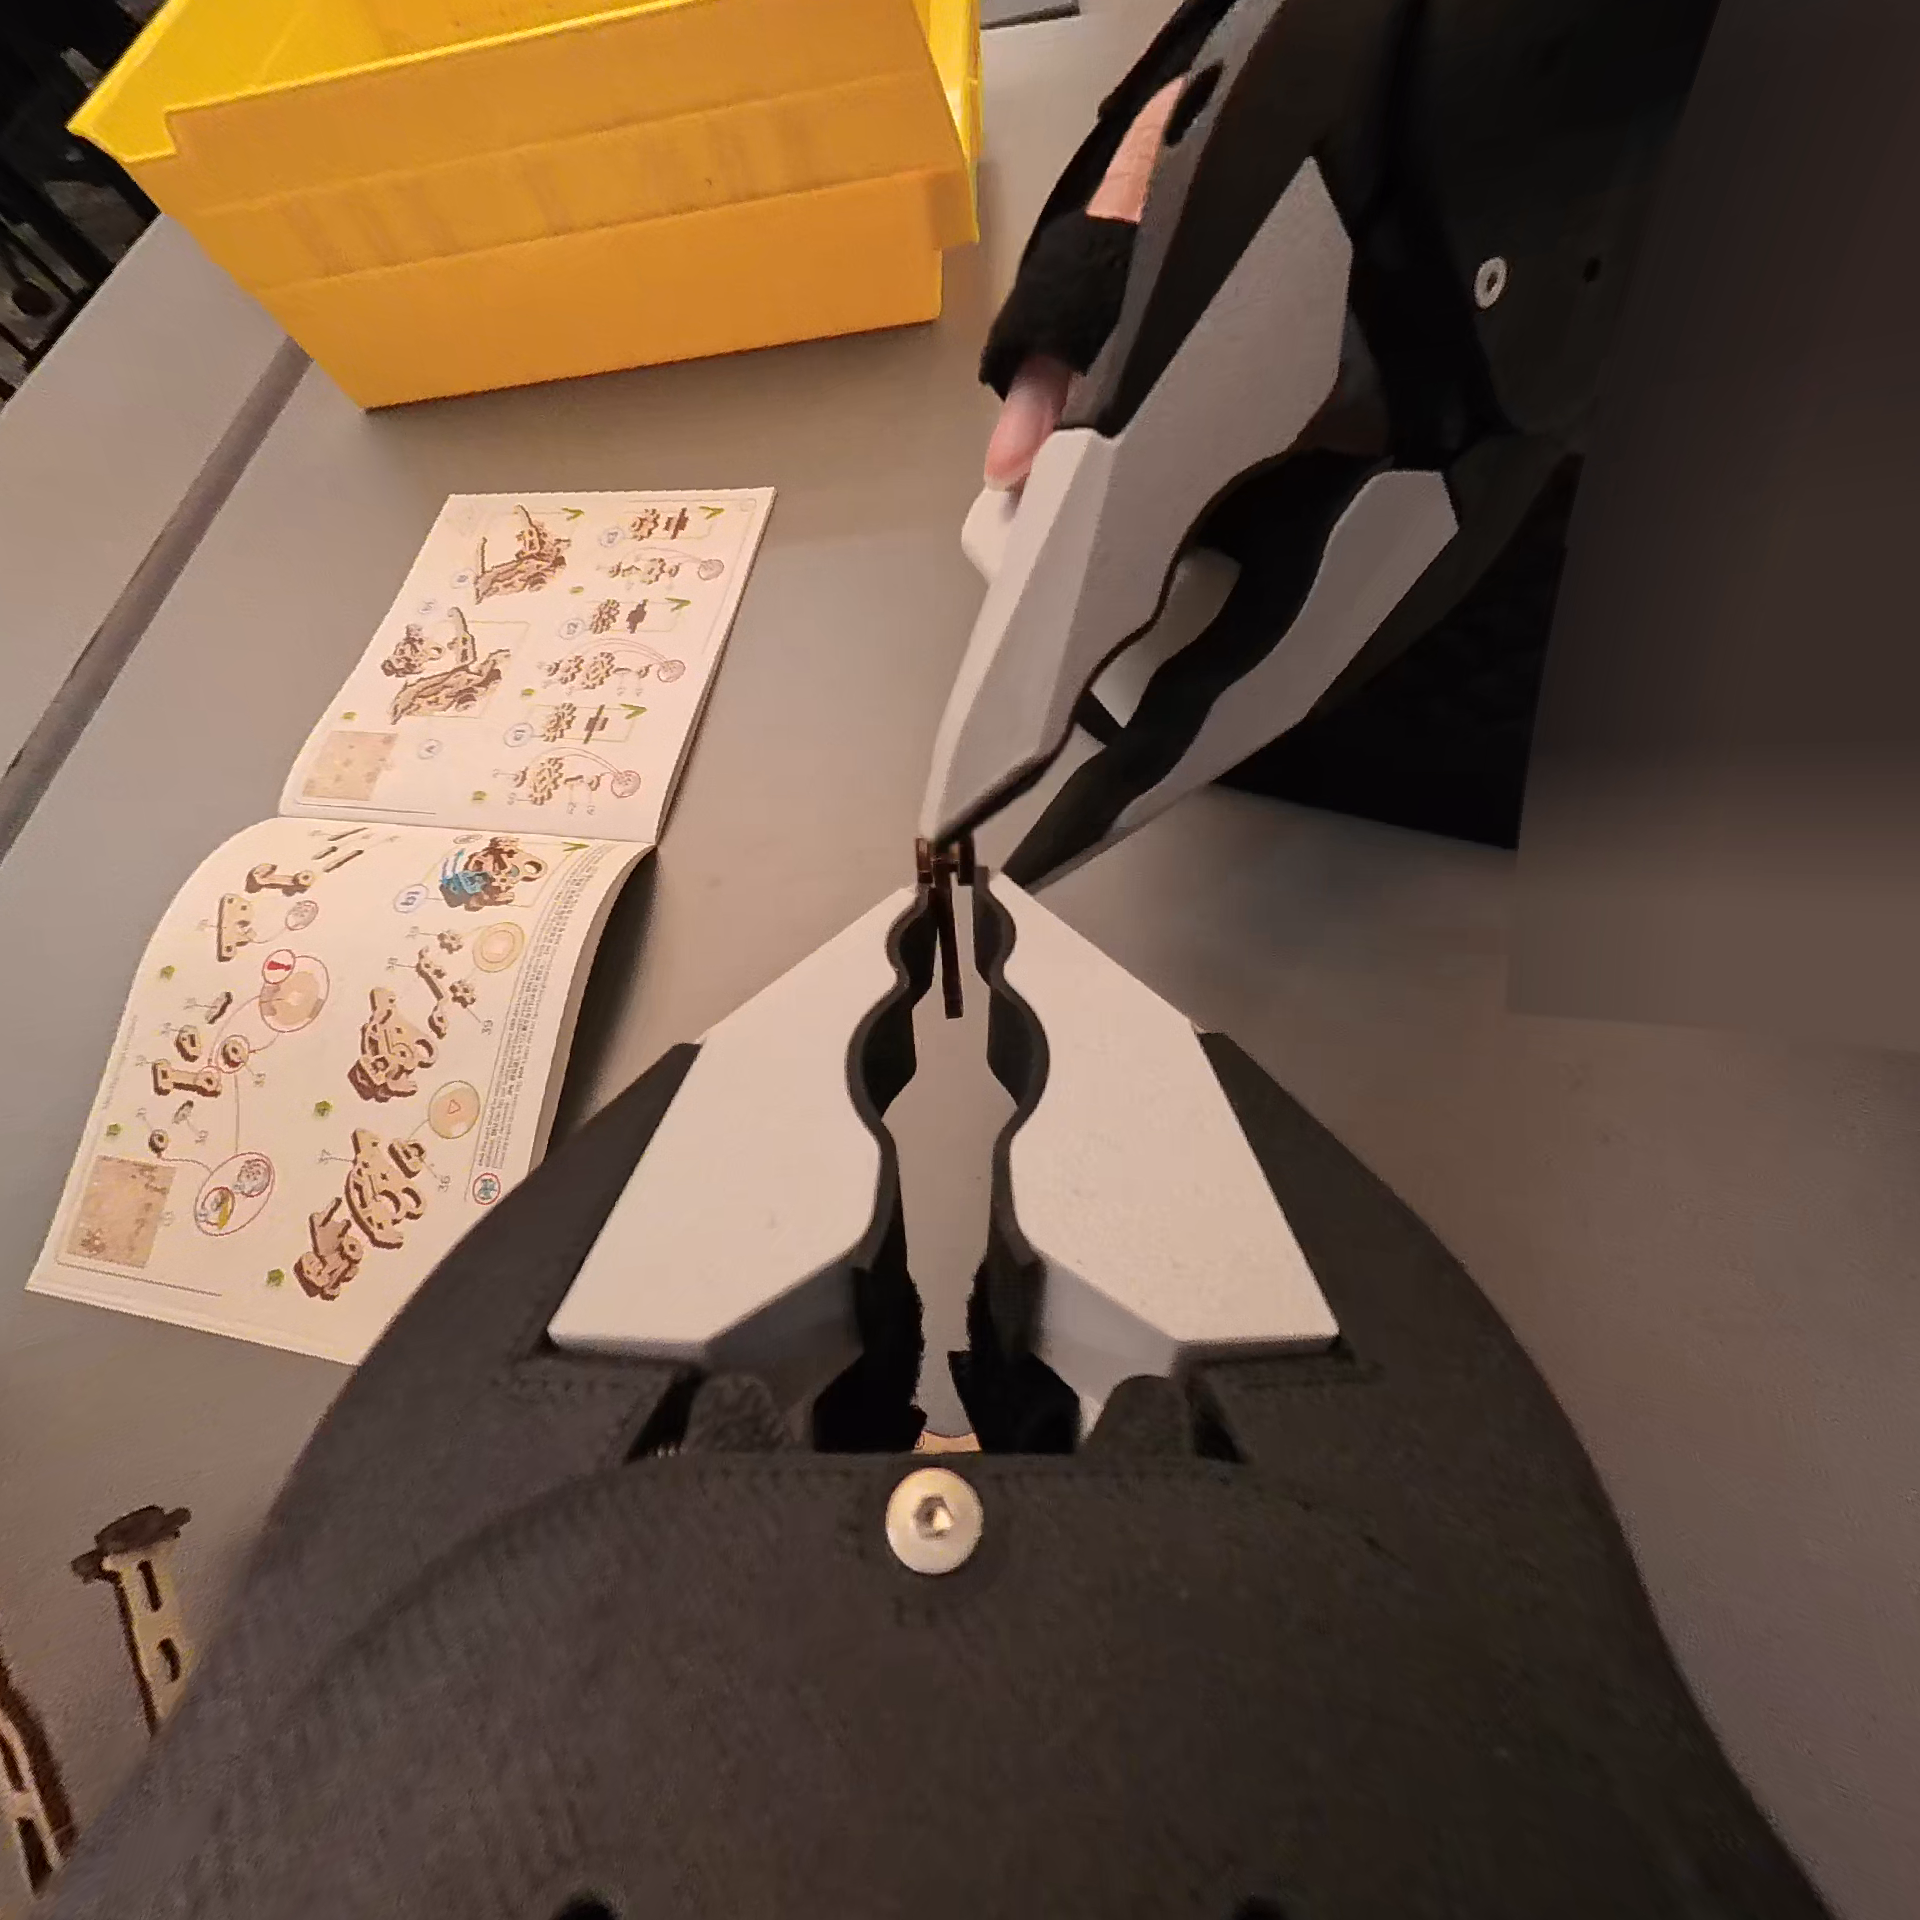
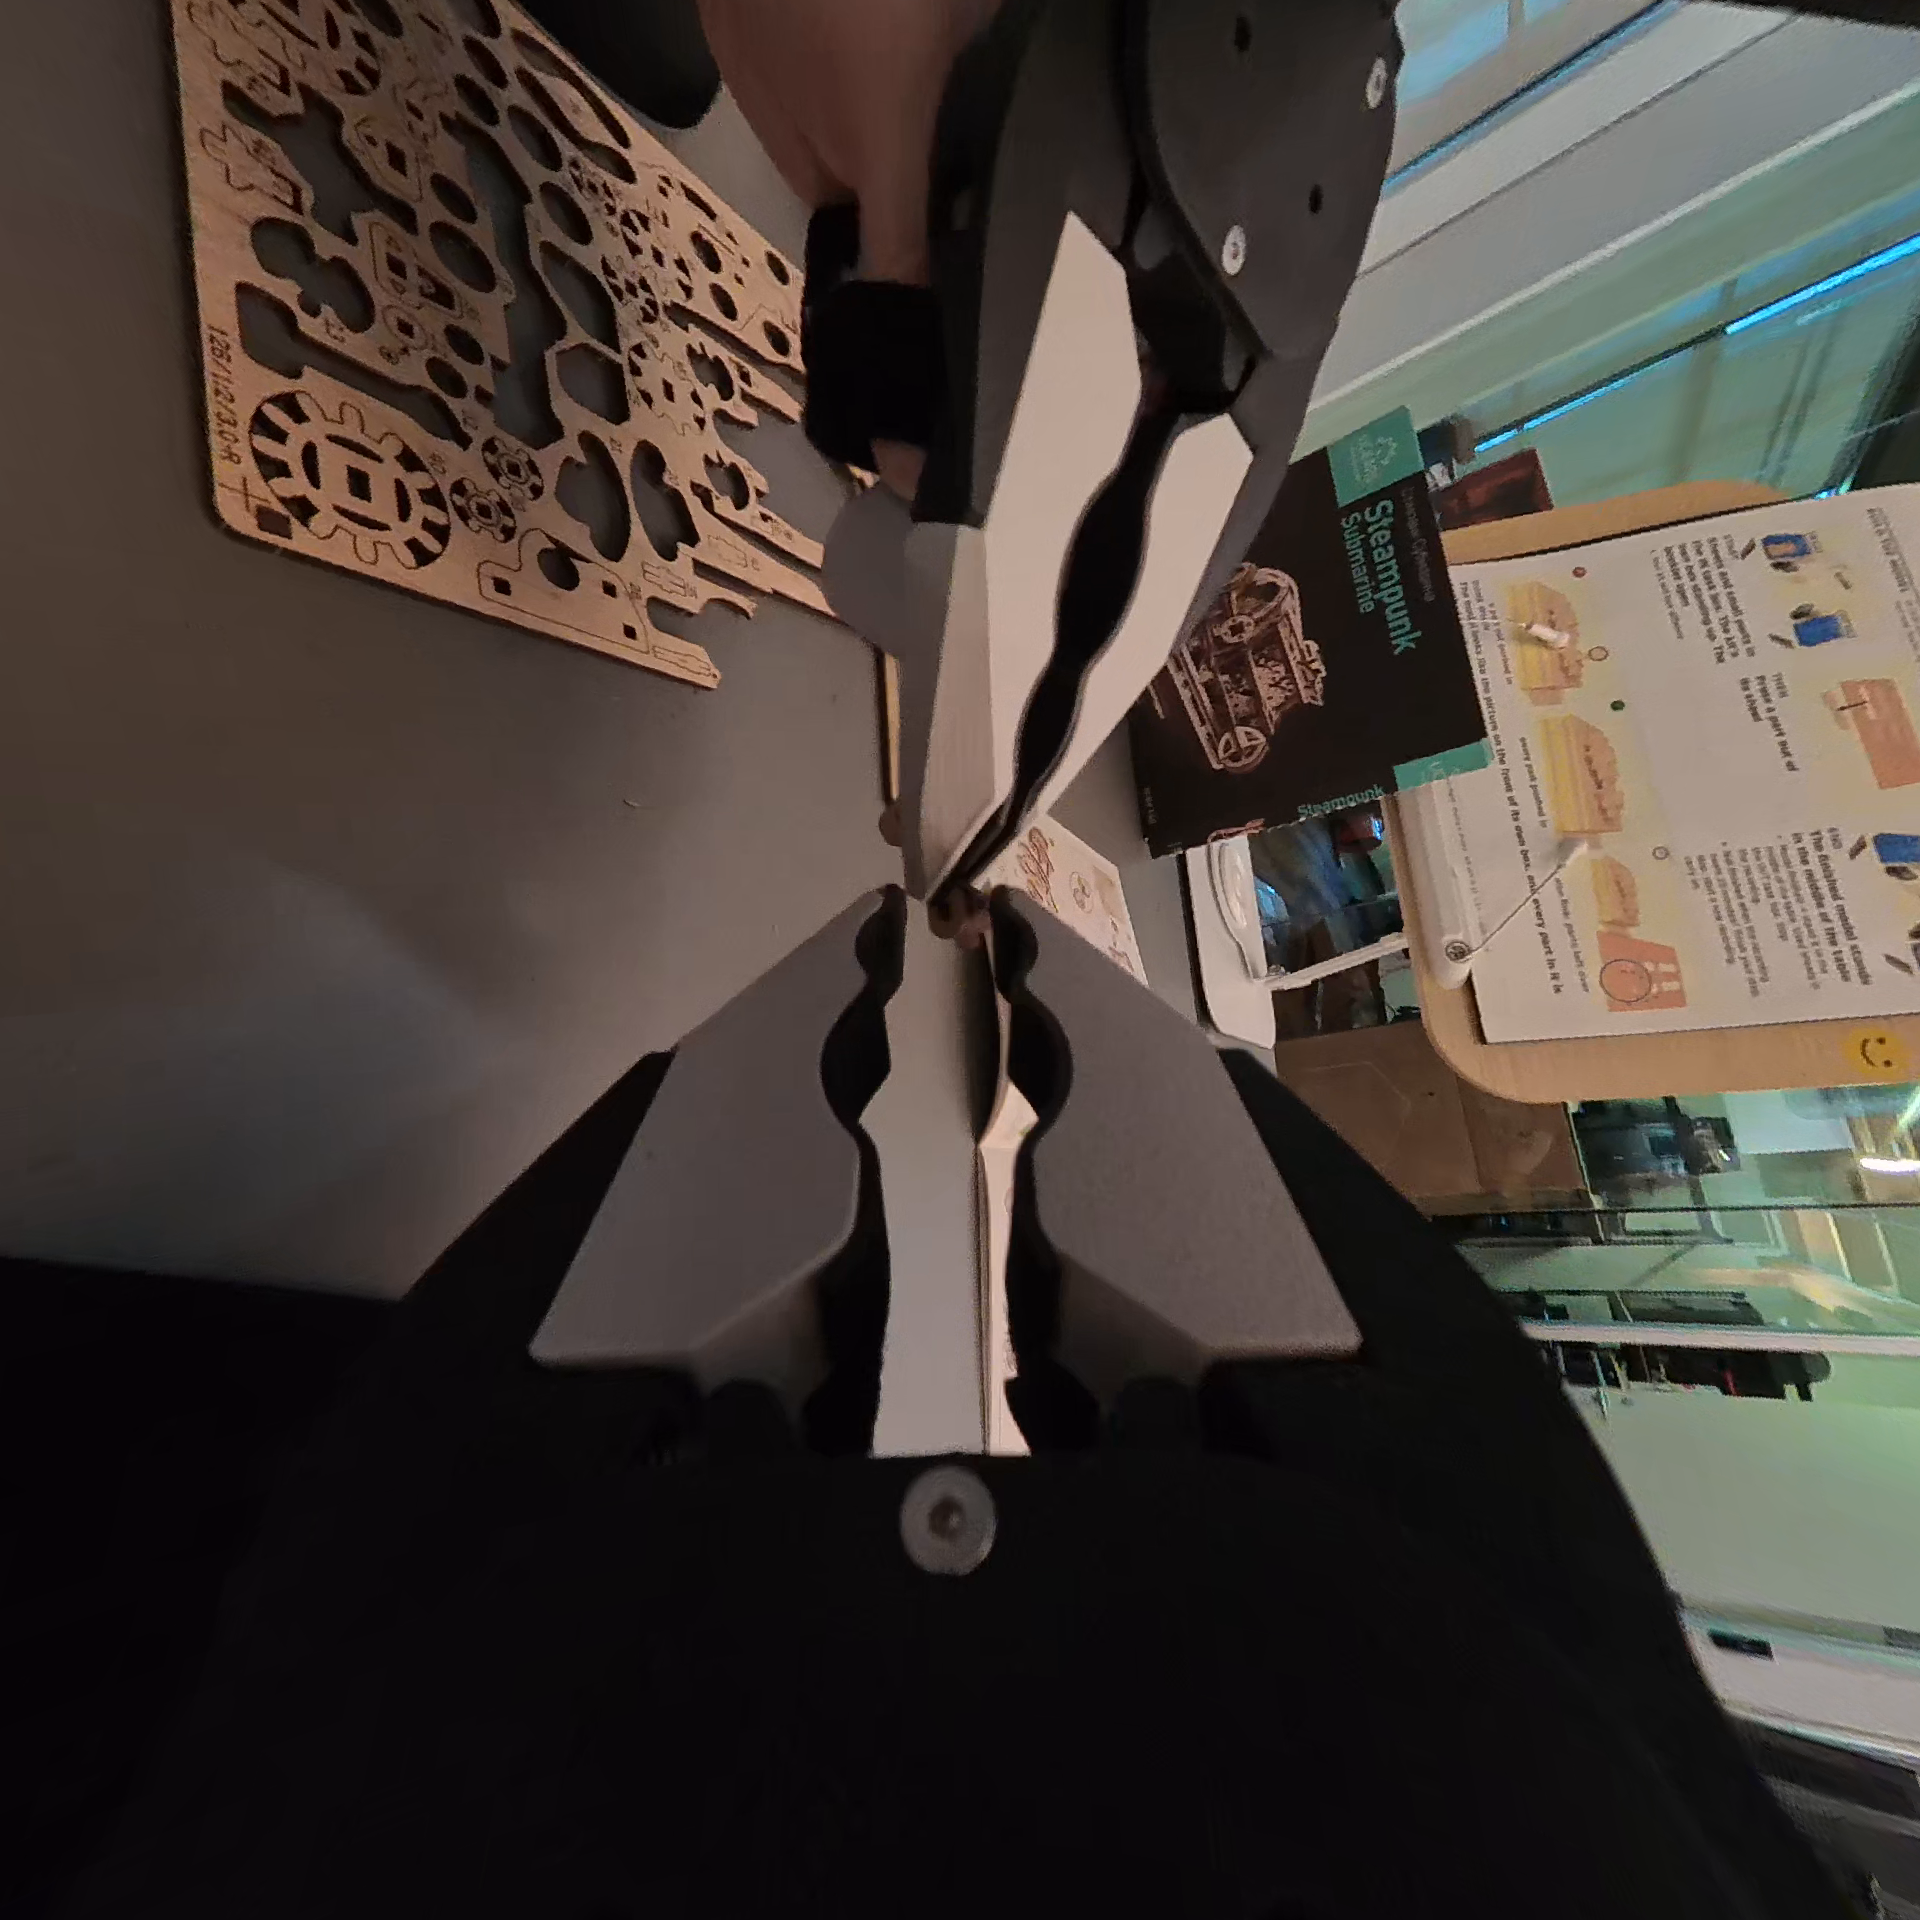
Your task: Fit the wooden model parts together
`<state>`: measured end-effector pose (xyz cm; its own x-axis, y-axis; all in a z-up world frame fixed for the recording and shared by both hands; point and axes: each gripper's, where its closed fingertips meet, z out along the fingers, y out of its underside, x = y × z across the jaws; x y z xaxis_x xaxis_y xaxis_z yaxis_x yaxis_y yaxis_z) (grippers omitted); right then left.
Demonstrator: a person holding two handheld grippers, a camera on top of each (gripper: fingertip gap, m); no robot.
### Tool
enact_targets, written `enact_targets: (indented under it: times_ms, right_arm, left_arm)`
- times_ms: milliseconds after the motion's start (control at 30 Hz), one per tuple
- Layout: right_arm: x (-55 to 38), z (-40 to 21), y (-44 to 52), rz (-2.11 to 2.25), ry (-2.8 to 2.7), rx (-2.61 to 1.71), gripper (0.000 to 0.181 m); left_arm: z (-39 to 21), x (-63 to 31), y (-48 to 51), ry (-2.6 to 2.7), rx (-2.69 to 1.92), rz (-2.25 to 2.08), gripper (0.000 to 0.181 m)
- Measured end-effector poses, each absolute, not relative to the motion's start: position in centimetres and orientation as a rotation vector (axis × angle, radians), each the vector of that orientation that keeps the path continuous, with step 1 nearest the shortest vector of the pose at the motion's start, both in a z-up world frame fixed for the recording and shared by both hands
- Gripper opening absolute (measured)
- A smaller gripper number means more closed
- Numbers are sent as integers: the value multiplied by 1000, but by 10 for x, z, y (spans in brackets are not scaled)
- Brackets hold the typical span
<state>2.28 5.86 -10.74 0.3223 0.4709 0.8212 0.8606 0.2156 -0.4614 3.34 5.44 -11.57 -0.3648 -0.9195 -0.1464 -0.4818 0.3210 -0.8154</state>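
Pinching a small dark wooden piece (image 1: 948, 940) between the tips of the left gripper (image 1: 945, 894), clenched on it above the grey table (image 1: 1351, 1039). Meeting it tip to tip from above with the right gripper (image 1: 971, 844), seemingly nipping a second tiny part (image 1: 940, 857) at the joint, though hard telling how firmly. Lying open to the left, an instruction booklet (image 1: 416, 935); sitting behind it, a yellow bin (image 1: 582, 208); peeking in at the lower left edge, some assembled wooden pieces (image 1: 140, 1600).

Switching to the right wrist view: right gripper (image 2: 940, 902) nearly closed, tips crowding the same small parts (image 2: 956, 914), grasp not clearly showing. Pointing down at it, the left gripper (image 2: 951, 883), closed. Resting on the table, a laser-cut wooden sheet (image 2: 436, 343) with many parts already punched out, and a dark model box (image 2: 1288, 644) beyond.

Judging progress: many pieces out, one small joint being pressed, seating unconfirmed, most of the model likely remaining.
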Motion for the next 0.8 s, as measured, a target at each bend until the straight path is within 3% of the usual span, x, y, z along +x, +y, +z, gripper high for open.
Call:
enact_targets:
  times_ms: [700,800]
  right_arm:
    - [27,-97,57,-327,-1273,-1417,9]
    - [27,-72,51,-31,-1113,-1418,28]
  left_arm:
    - [-108,35,52,1948,-1093,-914,5]
    - [-98,36,55,1892,-935,-807,5]
